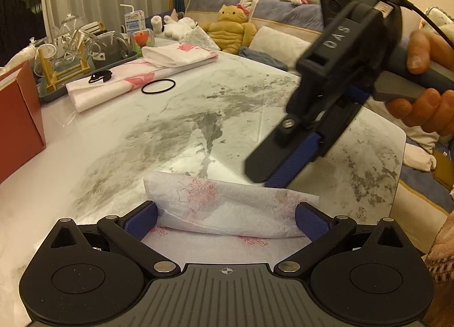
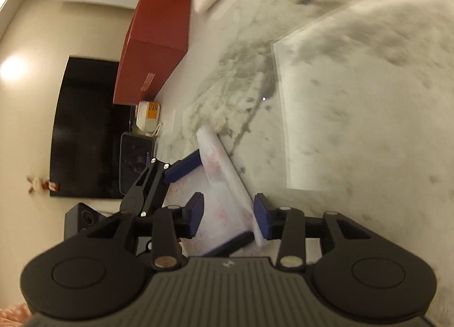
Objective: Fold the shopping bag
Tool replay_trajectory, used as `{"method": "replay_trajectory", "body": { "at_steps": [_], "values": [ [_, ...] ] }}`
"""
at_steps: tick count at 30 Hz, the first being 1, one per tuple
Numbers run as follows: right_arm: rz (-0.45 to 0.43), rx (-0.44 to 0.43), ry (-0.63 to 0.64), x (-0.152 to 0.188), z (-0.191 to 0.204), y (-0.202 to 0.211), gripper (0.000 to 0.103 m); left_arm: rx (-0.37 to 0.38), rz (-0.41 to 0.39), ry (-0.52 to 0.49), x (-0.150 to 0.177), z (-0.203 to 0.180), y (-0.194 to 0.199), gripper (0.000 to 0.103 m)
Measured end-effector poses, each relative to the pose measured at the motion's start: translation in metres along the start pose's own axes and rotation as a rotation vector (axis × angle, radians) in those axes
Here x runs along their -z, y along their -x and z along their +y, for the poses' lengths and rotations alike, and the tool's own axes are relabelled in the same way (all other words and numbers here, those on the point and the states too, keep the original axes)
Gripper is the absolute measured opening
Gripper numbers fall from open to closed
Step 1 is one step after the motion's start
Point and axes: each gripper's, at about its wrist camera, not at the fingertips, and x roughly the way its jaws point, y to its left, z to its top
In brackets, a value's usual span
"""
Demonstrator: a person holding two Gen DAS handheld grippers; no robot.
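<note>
Pressing fold flat: left tongs [image 1: 225, 220] spread wide astride shopping bag [image 1: 227, 207], right tongs [image 2: 228, 213] unclenched over its edge; crease evenly against counter [image 1: 170, 128].

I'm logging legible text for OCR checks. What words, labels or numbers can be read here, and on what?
"DAS": raised letters on the right gripper body.
Red print on the shopping bag: mirrored, unreadable.
Carton label: too small.
Red box side mark: blurred.

"DAS" on right gripper [image 1: 272, 169]
</note>
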Motion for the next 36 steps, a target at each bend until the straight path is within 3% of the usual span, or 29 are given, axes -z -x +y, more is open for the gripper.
{"method": "replay_trajectory", "body": {
  "at_steps": [7, 10, 11, 13, 15, 17, 24, 30, 36],
  "values": [
    [0.108, 0.096, 0.228, -0.012, 0.039, -0.024, 0.036, -0.005, -0.018, 0.008, 0.005, 0.000, 0.003, 0.103],
    [0.112, 0.104, 0.198, -0.009, 0.030, -0.019, 0.023, -0.005, -0.020, 0.012, 0.006, -0.001, 0.005, 0.103],
    [0.108, 0.117, 0.196, -0.006, 0.028, -0.017, 0.013, -0.004, -0.018, 0.011, 0.005, -0.001, 0.005, 0.103],
    [0.091, 0.150, 0.214, 0.001, 0.029, -0.015, 0.008, -0.006, 0.003, 0.020, 0.002, -0.002, 0.005, 0.103],
    [0.056, 0.231, 0.305, 0.009, 0.043, -0.018, 0.002, -0.011, 0.032, 0.034, -0.003, -0.003, 0.006, 0.103],
    [0.023, 0.368, 0.466, 0.020, 0.068, -0.021, 0.002, -0.009, 0.043, 0.053, -0.007, -0.002, 0.009, 0.103],
    [0.013, 0.743, 0.963, 0.043, 0.121, -0.036, 0.002, 0.045, 0.041, 0.153, -0.013, 0.000, 0.014, 0.103],
    [0.028, 0.975, 1.279, 0.079, 0.132, -0.065, 0.003, 0.074, 0.067, 0.063, -0.013, -0.015, 0.008, 0.103],
    [0.121, 0.940, 1.321, 0.093, 0.142, -0.085, 0.004, 0.092, 0.070, -0.005, -0.004, -0.025, 0.005, 0.103]
  ]
}}
